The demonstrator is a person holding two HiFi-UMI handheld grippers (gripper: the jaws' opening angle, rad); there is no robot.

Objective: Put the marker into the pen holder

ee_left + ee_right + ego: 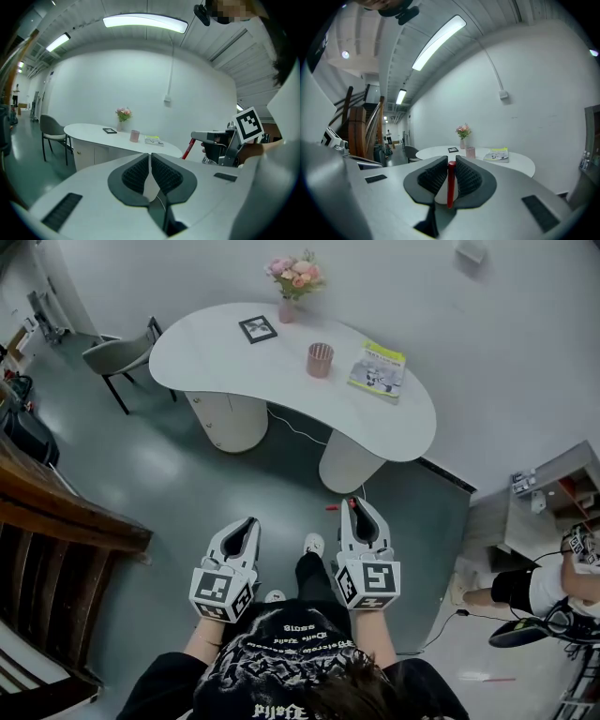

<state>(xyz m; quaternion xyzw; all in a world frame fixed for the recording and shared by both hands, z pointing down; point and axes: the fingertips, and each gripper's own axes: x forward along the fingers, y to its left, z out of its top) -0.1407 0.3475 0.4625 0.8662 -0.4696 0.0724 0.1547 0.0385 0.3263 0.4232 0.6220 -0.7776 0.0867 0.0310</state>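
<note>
A red marker (451, 183) stands upright between the dark pads of my right gripper (450, 165), which is shut on it. In the head view that gripper (357, 506) is held low over the floor, well short of the table, with a bit of the red marker (331, 508) showing beside its tip. The pink pen holder (320, 359) stands on the white table (234, 357), far ahead of both grippers; it also shows in the left gripper view as the pen holder (135, 136) and in the right gripper view as the pen holder (470, 152). My left gripper (247, 527) is shut with nothing in it.
On the table are a vase of flowers (292, 282), a black framed card (258, 329) and a magazine (378, 369). A grey chair (117, 357) stands at its left end. Wooden stairs (56, 521) rise at left; a seated person's legs (520, 587) and a shelf (553, 493) are at right.
</note>
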